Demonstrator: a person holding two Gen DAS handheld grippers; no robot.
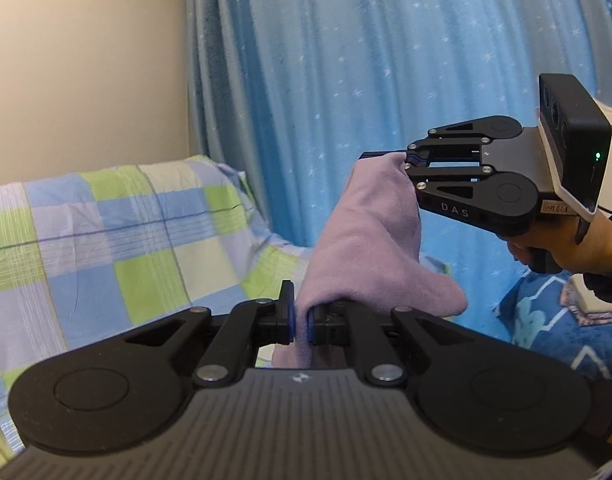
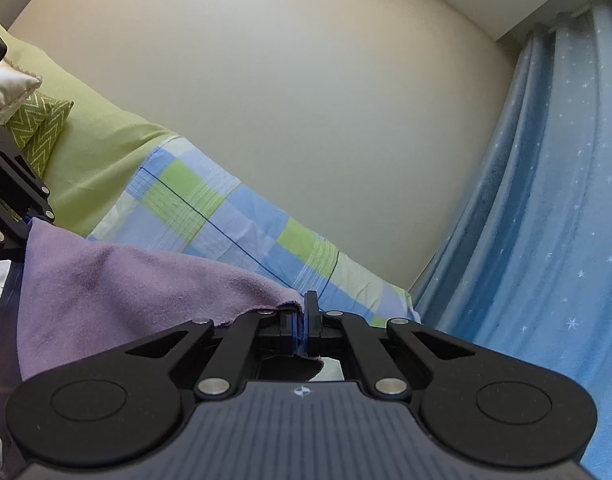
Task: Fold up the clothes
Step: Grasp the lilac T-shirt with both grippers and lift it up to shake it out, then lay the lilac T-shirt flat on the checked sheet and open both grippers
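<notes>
The left gripper [image 1: 301, 322], black with blue-lined finger pads, sits at 6 o'clock in the left wrist view, its jaws nearly closed with only the thickness of cloth between them, pinching an edge of the soft lilac fleece cloth [image 1: 362, 248]. From that grip the cloth rises toward 2 o'clock, where the right gripper [image 1: 402, 157], held by a person's hand [image 1: 562, 248], clamps a gathered corner of it with its jaws drawn tight together. The cloth hangs in the air between the two grippers, a loose lobe drooping at about 4 o'clock from the left gripper's fingers.

In the right wrist view the right gripper [image 2: 303, 322] shows its pads pressed nearly together on the cloth's hem [image 2: 125, 280], and the fabric spreads away toward 9 o'clock, up to the left gripper [image 2: 23, 224] at the frame's edge.

Behind the cloth lies a bed with a blue, green and white checked sheet [image 1: 105, 232]. A light blue curtain dotted with white stars [image 1: 386, 60] hangs at 12 to 3 o'clock. A green zigzag-patterned cushion [image 2: 37, 128] rests at 10 o'clock in the right wrist view.
</notes>
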